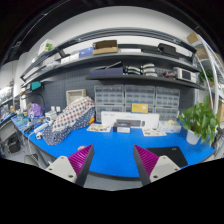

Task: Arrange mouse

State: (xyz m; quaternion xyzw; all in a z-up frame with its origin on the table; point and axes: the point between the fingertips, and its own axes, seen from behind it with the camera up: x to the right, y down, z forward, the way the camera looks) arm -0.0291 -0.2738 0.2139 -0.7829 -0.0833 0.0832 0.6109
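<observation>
Blue table surface [110,150] stretched ahead of the gripper [113,160], fingers spread wide with nothing between the magenta pads [80,160]. Could not pick out the mouse with certainty; possibly among the white items [125,122] at the far side of the table, below the grey wall panel [135,98]. Best approached slowly, low over the blue, fingers kept apart until the mouse was clearly identified. Noted a plant [198,120] far right, shelves [110,55] above. Left clutter indistinct.
</observation>
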